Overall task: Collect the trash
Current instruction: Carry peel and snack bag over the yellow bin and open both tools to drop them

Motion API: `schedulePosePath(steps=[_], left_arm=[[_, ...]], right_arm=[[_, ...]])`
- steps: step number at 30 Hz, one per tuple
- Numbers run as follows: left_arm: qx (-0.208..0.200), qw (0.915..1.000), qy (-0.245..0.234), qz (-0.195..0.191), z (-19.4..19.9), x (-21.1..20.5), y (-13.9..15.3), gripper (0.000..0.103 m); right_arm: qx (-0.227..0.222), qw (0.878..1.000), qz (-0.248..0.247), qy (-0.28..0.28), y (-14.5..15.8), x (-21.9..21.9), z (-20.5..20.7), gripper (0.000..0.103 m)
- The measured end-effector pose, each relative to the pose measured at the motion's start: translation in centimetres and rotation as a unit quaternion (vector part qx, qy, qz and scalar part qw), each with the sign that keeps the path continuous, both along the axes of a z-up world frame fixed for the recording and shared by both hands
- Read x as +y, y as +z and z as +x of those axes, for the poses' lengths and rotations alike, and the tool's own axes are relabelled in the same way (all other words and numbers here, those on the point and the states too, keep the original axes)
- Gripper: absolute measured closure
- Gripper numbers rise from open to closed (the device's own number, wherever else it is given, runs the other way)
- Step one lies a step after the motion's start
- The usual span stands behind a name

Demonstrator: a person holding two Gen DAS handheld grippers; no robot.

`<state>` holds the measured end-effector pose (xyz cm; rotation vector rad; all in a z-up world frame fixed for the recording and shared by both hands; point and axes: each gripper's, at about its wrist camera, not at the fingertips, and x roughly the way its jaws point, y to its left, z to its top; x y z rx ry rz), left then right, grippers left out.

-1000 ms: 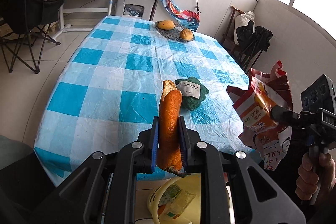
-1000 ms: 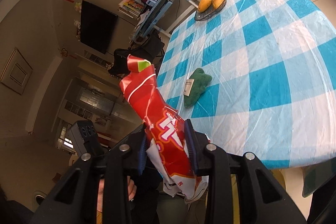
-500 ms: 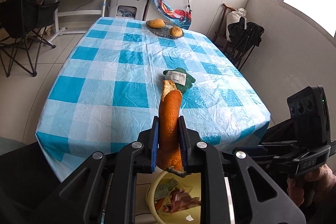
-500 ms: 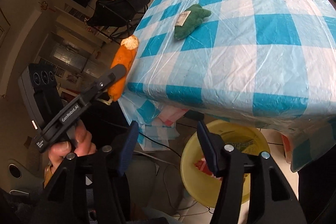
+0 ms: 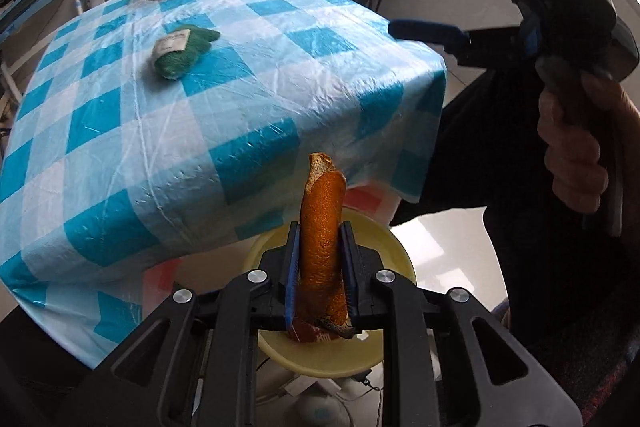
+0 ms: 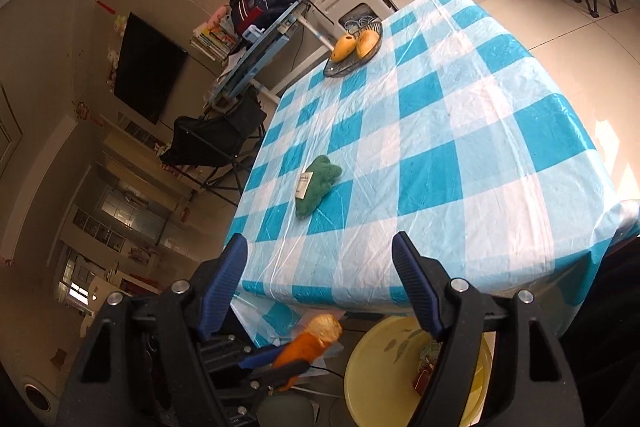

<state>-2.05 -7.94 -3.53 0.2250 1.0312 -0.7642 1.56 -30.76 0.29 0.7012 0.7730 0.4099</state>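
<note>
The long orange peel strip with a pale torn tip (image 5: 323,227) is standing clamped between the pads of the left gripper (image 5: 320,283), right above the round yellow plastic bin (image 5: 394,255) on the floor under the near edge of the desk (image 5: 224,115). I judge this as the dropping step: next, the jaws must release so the peel falls inside. The right gripper (image 6: 320,287) is opening, with nothing between its jaws.

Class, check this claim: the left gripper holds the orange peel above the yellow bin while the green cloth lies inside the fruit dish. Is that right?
Not quite. The left gripper does hold the orange peel above the yellow bin, but the right wrist view shows the green cloth lying on the checked tablecloth, apart from the fruit dish.
</note>
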Motion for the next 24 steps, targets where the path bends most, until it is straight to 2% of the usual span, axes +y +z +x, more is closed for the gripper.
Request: schedulePosePath(steps=[2,4,7,10,12,14,16,18,21,24], left_arm=[[0.013,0.9998,-0.007,0.015,0.0,-0.5,-0.8,0.084],[0.028,0.9996,-0.002,0.0,0.6,-0.2,-0.8,0.081],[0.043,0.9972,0.024,-0.057,1.7,1.8,0.6,0.07],[0.044,0.9888,0.063,-0.128,2.8,4.4,2.4,0.062],[0.033,0.9797,0.096,-0.173,3.4,6.3,3.9,0.059],[-0.007,0.969,0.144,-0.201,3.8,8.4,5.6,0.055],[-0.054,0.9519,0.205,-0.221,4.0,10.8,7.0,0.05],[-0.082,0.9347,0.258,-0.23,4.4,12.9,7.8,0.045],[-0.082,0.9156,0.316,-0.235,5.3,15.5,7.6,0.044],[-0.074,0.907,0.345,-0.229,6.1,16.4,7.1,0.044]], right_arm=[[-0.003,1.0,-0.003,-0.007,0.3,-0.6,0.0,0.027],[0.002,1.0,-0.002,-0.008,0.2,-0.7,0.3,0.027],[0.007,1.0,-0.008,-0.004,0.0,-0.6,0.4,0.027],[0.005,1.0,-0.016,0.005,0.2,-0.4,0.3,0.026],[0.004,1.0,-0.023,0.007,0.3,-0.2,0.2,0.026],[0.007,0.999,-0.031,0.006,0.1,-0.1,0.3,0.026],[0.011,0.999,-0.039,0.005,-0.1,0.1,0.4,0.026],[0.014,0.999,-0.048,0.007,-0.1,0.6,0.6,0.026],[0.017,0.997,-0.07,0.015,-0.4,1.8,1.2,0.026],[0.017,0.995,-0.095,0.03,-0.8,3.4,1.9,0.026]])
